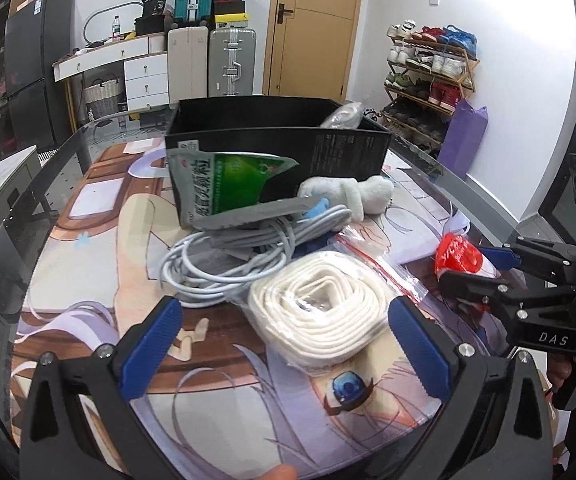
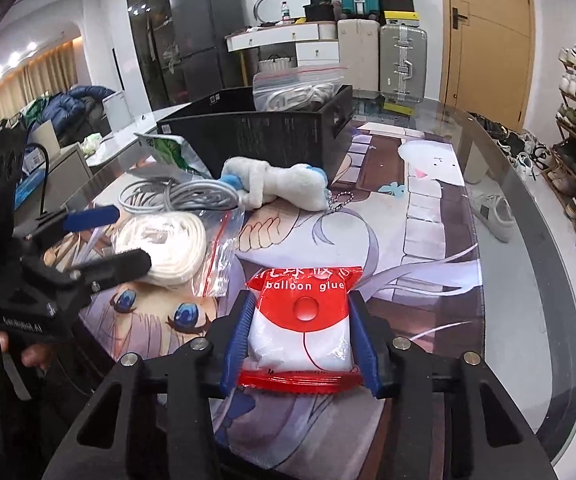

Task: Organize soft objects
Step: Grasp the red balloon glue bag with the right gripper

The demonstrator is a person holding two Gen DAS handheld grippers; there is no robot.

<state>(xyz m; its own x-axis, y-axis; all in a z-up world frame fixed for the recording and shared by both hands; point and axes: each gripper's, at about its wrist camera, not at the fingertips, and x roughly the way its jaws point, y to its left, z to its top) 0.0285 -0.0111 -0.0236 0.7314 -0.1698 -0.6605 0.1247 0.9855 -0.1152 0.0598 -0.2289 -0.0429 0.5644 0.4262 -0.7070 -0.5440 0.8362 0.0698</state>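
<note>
Right gripper [image 2: 303,336] fingers clamped on slippery red-and-white plastic balloon-glue packet [image 2: 303,320], which may squirt forward on lifting; left gripper [image 1: 284,344] fingers apart, straddling bagged white rope coil [image 1: 319,312], likely snagging the loose zip bag.

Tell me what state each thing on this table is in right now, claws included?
Right claw: shut on the balloon glue packet.
Left claw: open, around the rope bag.
Black box: open-topped, holding a zip bag.
Grey cable: coiled, loose.
Plush toy: lying on its side.
Green pouch: propped against the box.
</note>
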